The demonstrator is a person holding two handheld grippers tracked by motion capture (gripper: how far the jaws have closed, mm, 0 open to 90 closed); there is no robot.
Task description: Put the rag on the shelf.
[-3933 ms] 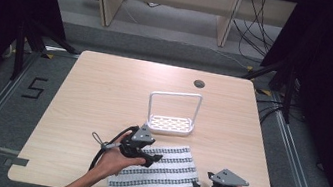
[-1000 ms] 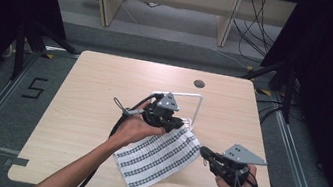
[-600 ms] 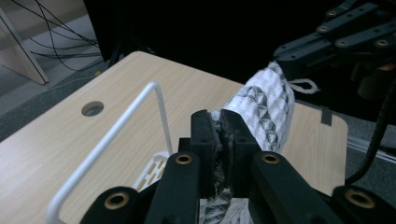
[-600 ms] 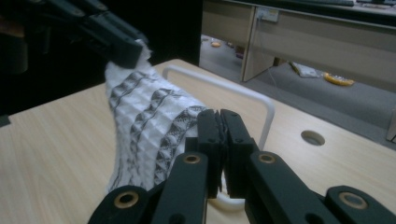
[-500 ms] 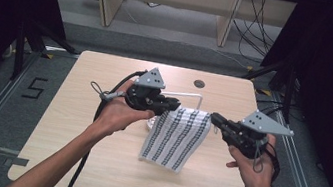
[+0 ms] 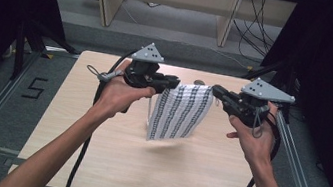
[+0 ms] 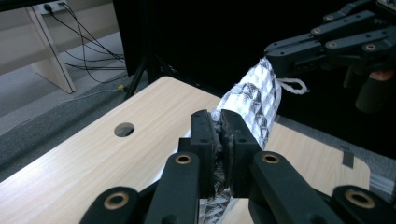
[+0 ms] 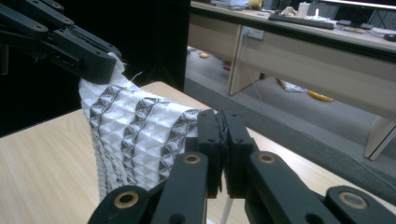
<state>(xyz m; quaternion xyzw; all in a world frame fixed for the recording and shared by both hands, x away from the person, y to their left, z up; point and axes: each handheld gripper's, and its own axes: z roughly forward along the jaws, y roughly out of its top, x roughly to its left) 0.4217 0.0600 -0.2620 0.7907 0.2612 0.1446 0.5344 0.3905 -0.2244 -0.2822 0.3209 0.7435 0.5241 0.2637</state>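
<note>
High view: cloth lifted clear between two grippers

Both sets of jaws are clamping the patterned cloth [image 6: 181, 110] at its top corners, left gripper [image 6: 172, 82] and right gripper [image 6: 216, 91] holding it hanging above the tabletop [image 6: 95, 148]. A moment ago it was lying flat; now it is dangling free, likely heading for the white rack [image 6: 150, 107] behind.

The white rack [image 6: 151, 109] is mostly hidden behind the hanging cloth [image 6: 181, 111], one thin post showing.
</note>
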